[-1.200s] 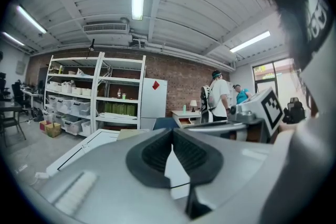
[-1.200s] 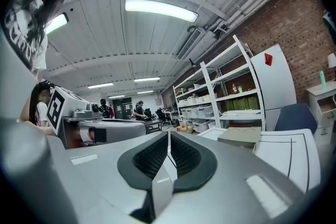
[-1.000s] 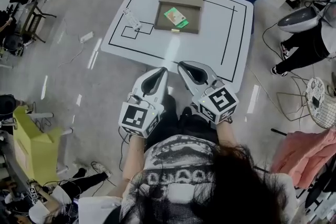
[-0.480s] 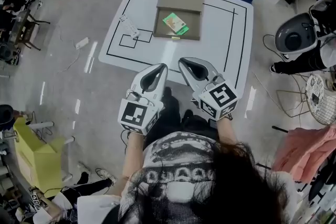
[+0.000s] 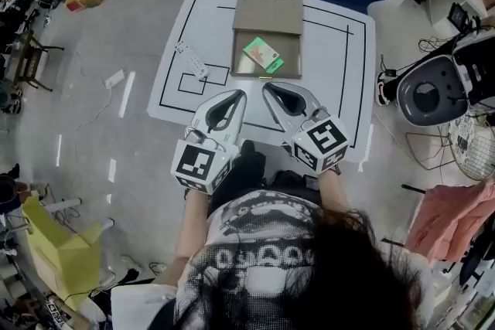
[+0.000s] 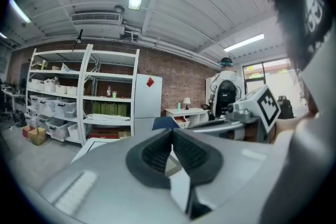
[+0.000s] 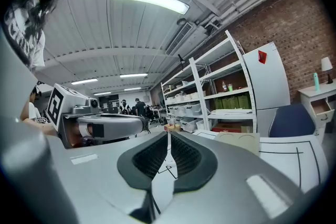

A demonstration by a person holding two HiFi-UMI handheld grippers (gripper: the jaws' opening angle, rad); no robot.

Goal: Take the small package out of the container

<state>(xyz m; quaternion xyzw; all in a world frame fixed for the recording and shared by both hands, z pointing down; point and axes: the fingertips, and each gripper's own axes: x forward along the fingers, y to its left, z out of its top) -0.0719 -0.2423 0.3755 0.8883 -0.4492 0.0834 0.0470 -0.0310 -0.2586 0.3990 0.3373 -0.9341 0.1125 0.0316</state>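
While you stand at the near edge of the white table point(image 5: 340, 66), you hold the left gripper point(image 5: 234, 95) and right gripper point(image 5: 271, 87) side by side, tips pointing towards the open cardboard container point(image 5: 268, 11). Both pairs of jaws are pressed together with nothing between them, so neither is ready to grasp. The small green package point(image 5: 261, 52) lies flat inside the container, just beyond the tips. The lid flap is folded back, probably leaving the package reachable from above once one gripper spreads its jaws.
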